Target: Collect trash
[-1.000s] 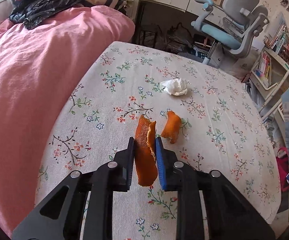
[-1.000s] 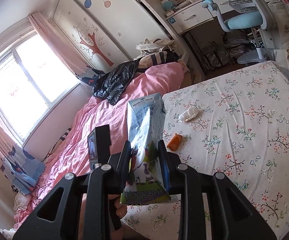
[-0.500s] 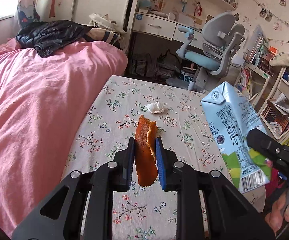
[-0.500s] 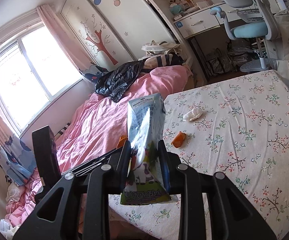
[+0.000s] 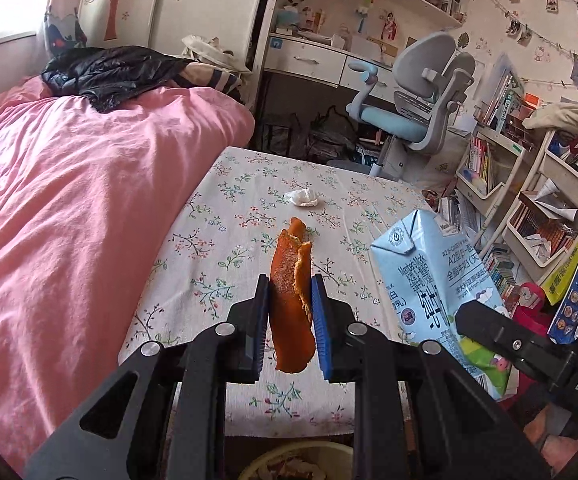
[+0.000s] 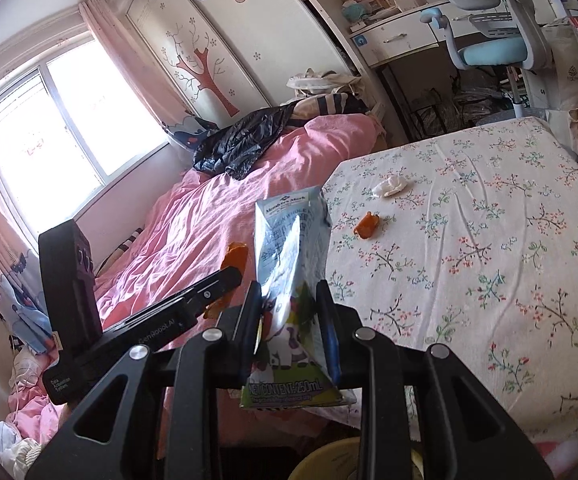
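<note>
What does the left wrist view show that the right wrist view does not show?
Only the left wrist view shows the bookshelves and the whole orange peel clamped in the left gripper. Only the right wrist view shows the window and the small peel piece on the table. Both show the milk carton in the right gripper, the crumpled tissue and the floral table.

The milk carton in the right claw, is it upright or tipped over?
Roughly upright, leaning slightly. The milk carton has its folded top upward and its printed bottom edge downward, pinched in the right claw.
</note>
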Demonstrator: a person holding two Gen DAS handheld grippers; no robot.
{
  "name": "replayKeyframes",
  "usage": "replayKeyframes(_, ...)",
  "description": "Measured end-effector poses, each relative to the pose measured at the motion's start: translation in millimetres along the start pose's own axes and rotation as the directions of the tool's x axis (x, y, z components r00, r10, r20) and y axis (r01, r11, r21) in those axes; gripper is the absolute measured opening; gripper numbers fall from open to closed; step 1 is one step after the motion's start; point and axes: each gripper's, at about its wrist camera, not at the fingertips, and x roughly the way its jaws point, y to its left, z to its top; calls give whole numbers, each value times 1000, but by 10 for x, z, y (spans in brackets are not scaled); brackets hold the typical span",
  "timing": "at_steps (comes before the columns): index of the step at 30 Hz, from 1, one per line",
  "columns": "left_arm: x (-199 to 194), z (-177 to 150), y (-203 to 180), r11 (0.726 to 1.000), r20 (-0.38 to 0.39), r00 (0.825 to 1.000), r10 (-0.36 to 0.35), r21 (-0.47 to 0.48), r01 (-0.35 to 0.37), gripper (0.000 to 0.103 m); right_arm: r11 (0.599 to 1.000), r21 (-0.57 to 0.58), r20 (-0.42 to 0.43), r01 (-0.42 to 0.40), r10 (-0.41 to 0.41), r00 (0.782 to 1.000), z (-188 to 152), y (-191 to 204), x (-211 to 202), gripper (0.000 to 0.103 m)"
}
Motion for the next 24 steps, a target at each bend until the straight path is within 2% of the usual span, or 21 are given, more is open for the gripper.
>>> replayKeyframes(12,-307,-437,-45,1000,-29,999,-17,3,17,20,999,11,-102,34,-32,994,-596,96,-158,28)
replayKeyframes(24,-542,-662,-41,1000,-30,999,-24,-2,23,20,998,3,-185,64,-63,981,-1087,217,-282,28)
